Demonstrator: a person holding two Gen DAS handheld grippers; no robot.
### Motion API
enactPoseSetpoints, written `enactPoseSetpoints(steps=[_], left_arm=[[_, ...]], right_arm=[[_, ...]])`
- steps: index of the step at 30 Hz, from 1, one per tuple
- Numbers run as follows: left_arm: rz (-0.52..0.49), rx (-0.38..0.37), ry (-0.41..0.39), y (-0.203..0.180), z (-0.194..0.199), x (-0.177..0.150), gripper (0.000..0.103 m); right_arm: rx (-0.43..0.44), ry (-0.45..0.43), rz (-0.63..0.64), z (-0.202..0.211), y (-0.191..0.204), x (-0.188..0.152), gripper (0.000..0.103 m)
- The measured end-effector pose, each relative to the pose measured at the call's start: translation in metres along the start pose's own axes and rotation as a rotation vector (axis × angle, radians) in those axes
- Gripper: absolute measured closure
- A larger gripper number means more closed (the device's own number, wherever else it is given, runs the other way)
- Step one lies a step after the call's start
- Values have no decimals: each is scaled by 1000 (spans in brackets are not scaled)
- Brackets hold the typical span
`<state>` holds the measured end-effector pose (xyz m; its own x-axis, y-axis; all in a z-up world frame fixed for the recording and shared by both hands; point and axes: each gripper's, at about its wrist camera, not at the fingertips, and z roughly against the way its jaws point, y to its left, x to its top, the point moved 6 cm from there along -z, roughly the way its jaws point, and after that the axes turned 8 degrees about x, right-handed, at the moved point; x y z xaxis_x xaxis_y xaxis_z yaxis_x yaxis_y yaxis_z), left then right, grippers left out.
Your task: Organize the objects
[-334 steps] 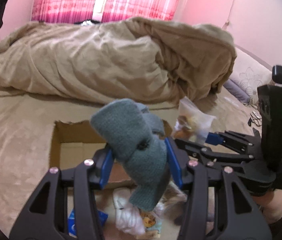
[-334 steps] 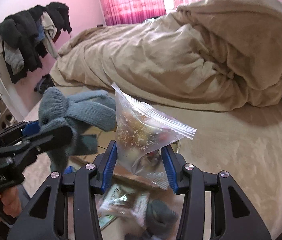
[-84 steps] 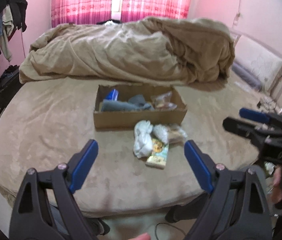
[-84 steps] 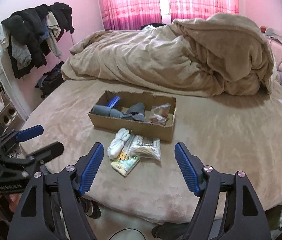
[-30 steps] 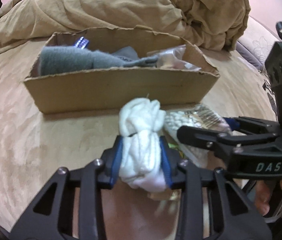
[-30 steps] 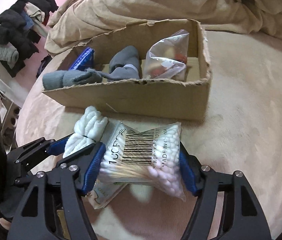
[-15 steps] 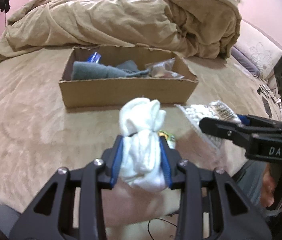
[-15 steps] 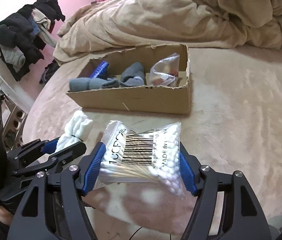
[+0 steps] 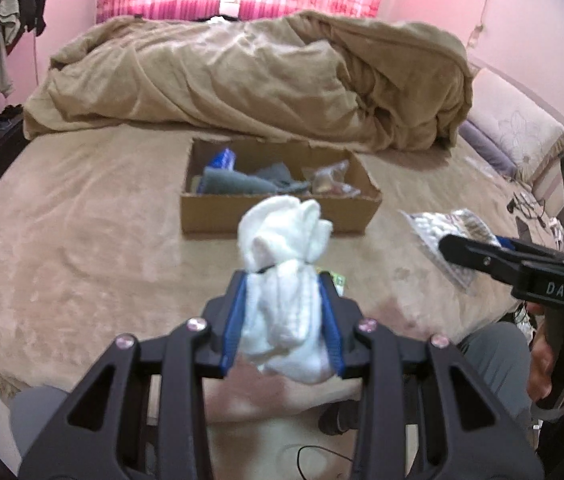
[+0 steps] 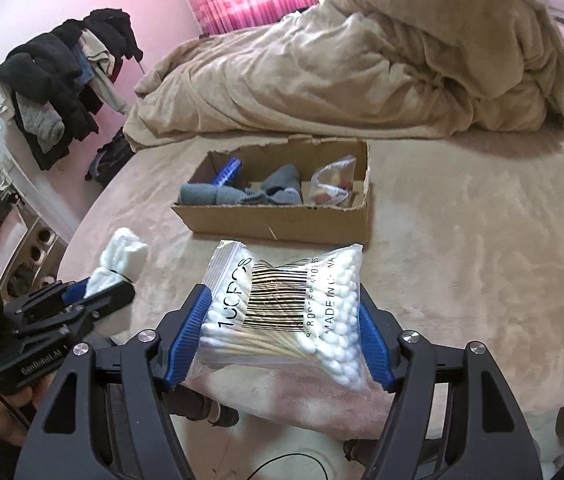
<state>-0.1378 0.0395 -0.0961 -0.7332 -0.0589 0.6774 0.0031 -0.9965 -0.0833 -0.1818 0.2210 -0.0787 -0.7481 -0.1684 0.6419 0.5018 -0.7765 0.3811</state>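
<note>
My left gripper [image 9: 284,316] is shut on a bundle of white socks [image 9: 282,264], held in the air over the bed's near edge. In the right wrist view my right gripper [image 10: 282,328] is shut on a clear bag of cotton swabs [image 10: 286,312] with a barcode label. Beyond both stands an open cardboard box [image 9: 282,212] [image 10: 282,220] holding grey socks [image 10: 238,194], a blue packet [image 10: 226,172] and a clear snack bag [image 10: 332,188]. A small green packet [image 9: 338,280] lies on the bed, mostly hidden behind the white socks. The right gripper [image 9: 478,256] also shows at the left view's right side.
A crumpled tan duvet [image 9: 262,76] is heaped behind the box. Dark clothes [image 10: 62,76] hang on a rack left of the bed. A pillow [image 9: 518,132] lies at the far right. A person's hand [image 9: 558,364] holds the right gripper's handle. Floor and a cable [image 9: 314,456] lie below.
Both grippers have risen and drawn back from the box, carrying the white socks and the cotton swab bag off the bed. The box now looks smaller and farther away.
</note>
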Motion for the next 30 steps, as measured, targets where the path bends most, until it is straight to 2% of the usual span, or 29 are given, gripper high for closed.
enactPoseSetpoints(steps=[8,17,24,30], left_arm=[[14,-7,-74,11,35,24,67],[7,-38,-128,12,43,72,67],[0,-46,-153,14,29,103,67],[6,-48,-154,18,1,123,67]], right_arm=[[-12,-61,20,30,14,16,31],[-36,-140,40,51,28,48,31],[-28,-160,59,39,33,73,31],[-18,-160,80,17,32,94,31]])
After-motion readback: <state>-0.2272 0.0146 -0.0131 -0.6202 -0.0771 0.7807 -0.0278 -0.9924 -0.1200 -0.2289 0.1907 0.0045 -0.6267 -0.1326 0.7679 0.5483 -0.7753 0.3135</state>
